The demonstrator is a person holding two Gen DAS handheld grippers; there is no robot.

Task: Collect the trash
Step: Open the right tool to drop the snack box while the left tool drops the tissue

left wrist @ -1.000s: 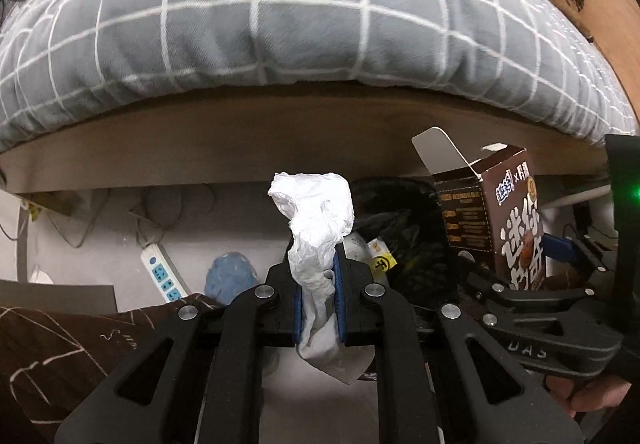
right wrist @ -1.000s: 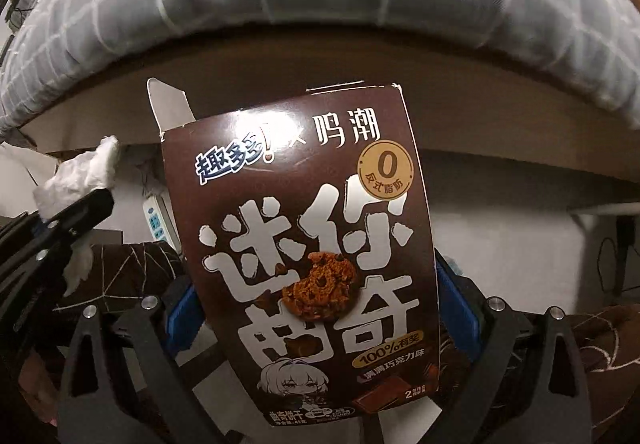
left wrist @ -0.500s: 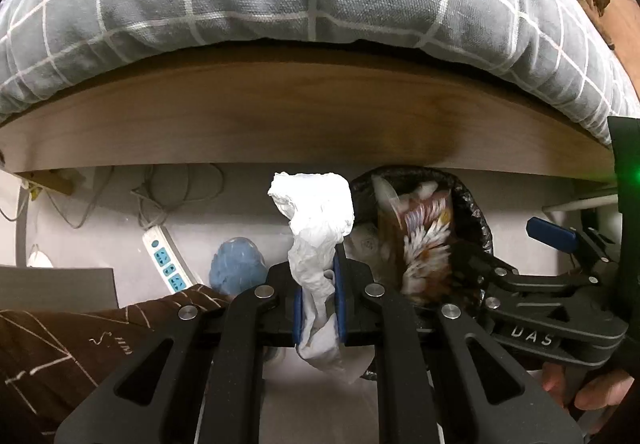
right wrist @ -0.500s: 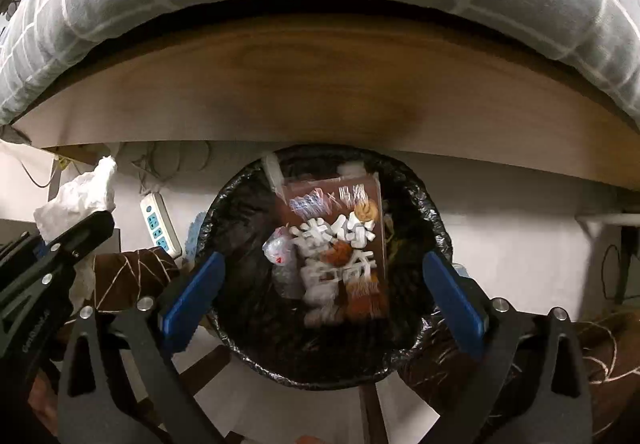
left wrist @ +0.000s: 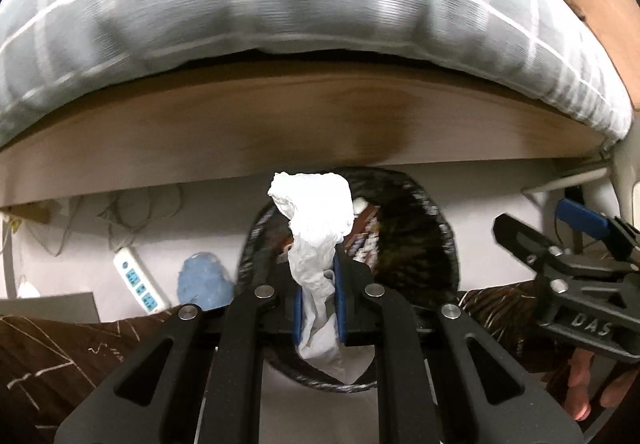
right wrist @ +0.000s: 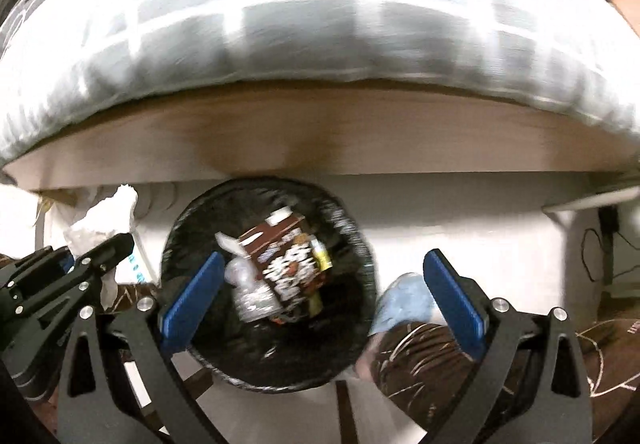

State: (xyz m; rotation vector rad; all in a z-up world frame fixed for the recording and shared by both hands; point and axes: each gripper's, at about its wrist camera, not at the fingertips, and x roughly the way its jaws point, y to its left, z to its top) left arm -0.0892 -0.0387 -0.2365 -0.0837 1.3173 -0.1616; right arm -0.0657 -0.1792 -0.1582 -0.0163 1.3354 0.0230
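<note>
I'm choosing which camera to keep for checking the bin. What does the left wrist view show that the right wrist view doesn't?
Only the left wrist view shows the left tool shut on the crumpled tissue and the whole white power strip on the floor. Only the right wrist view shows the brown cookie box clearly, lying inside the bin, and the right tool open and empty. Both show the black-lined trash bin, the bed frame board and the grey checked duvet.

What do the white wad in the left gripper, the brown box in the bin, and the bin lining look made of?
White wad: thin tissue or paper, matte, crumpled with soft creases.
Brown box: printed cardboard, slightly glossy, with an open folded flap; blurred, so finish is uncertain.
Bin lining: likely thin black plastic film, wrinkled with small shiny highlights along the rim.
</note>
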